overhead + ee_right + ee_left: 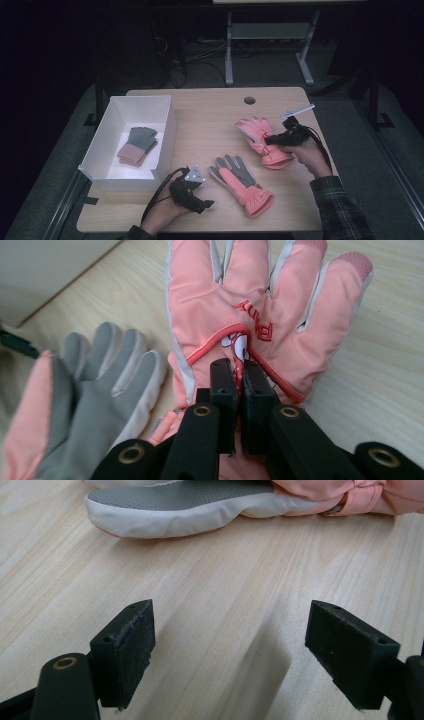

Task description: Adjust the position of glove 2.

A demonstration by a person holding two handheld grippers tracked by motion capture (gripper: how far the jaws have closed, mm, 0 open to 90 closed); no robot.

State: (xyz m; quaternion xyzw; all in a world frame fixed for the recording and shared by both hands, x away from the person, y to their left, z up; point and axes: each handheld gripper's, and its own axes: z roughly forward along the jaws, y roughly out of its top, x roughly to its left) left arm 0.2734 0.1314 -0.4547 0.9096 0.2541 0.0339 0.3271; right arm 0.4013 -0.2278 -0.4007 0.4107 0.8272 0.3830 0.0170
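Observation:
Two pink ski gloves lie on the wooden table (210, 125). The far one (260, 140) lies back up on the right, and my right gripper (272, 140) is shut on a fold of its pink fabric (240, 360), jaws nearly touching. The near glove (240, 182) lies palm up, its grey palm (95, 390) showing, in the middle front. My left gripper (202, 204) rests low near the front edge, left of that glove, jaws wide apart over bare wood (227, 650); the glove's white-edged finger (190, 510) lies ahead of it.
A white open box (165, 135) stands at the table's left, holding a grey and pink knit glove pair (137, 145). A round cable hole (249, 100) sits near the far edge. A desk frame (270, 35) stands behind the table on dark floor.

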